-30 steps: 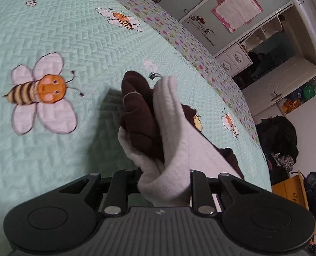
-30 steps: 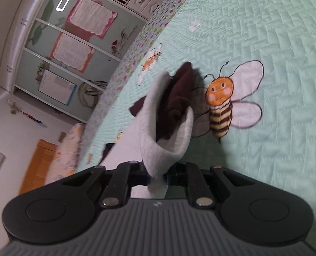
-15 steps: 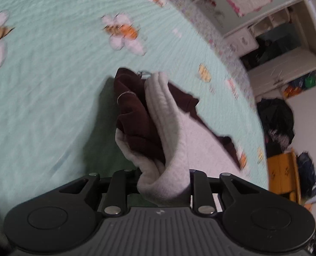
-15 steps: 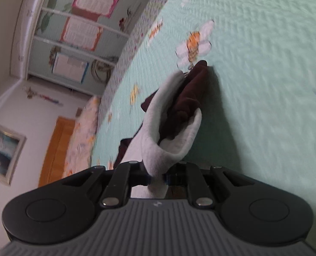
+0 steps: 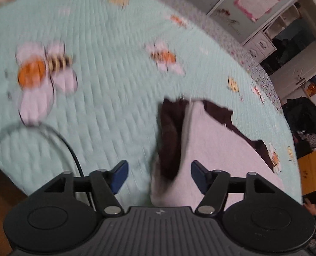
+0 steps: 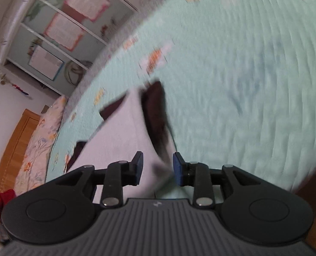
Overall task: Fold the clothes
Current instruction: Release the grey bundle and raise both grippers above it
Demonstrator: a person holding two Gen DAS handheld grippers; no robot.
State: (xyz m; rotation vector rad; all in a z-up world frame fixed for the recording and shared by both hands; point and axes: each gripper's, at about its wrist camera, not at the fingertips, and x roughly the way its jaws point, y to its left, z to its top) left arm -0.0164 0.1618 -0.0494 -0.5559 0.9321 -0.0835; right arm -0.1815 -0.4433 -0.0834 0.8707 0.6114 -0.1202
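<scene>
Two claws over a bed, both views pretty smeared with blur. The bed is covered by a mint-green quilted bedspread (image 5: 115,89) with a zigzag stitch and cartoon bees printed on it; the big bee (image 5: 42,70) sits on the left of the left wrist view, and a smaller one (image 5: 165,58) further back. A floral-print border (image 5: 222,34) runs along the far edge of the spread.

The garment (image 5: 217,149) lies spread on the bedspread: dark brown outside, pale grey fleece lining facing up, with a brown flap standing up along its near edge. The left claw (image 5: 159,177) has its jaws wide and opening, blue pads clear of the fabric, which sits between them. The right claw (image 6: 158,167) is narrower but opening too; a corner of the garment (image 6: 123,132) sits between its pads, and the blur keeps me from seeing any contact there.

A black cable (image 5: 68,147) loops over the bedspread's near left corner. Room-wise: a pale green wardrobe (image 6: 57,34) with pink-framed papers stuck on its doors, white drawers (image 5: 260,44), a pile of dark clothes (image 5: 303,117) beside an orange cabinet (image 5: 311,170), and a floral pillow (image 6: 42,136) against a wooden headboard (image 6: 15,136).
</scene>
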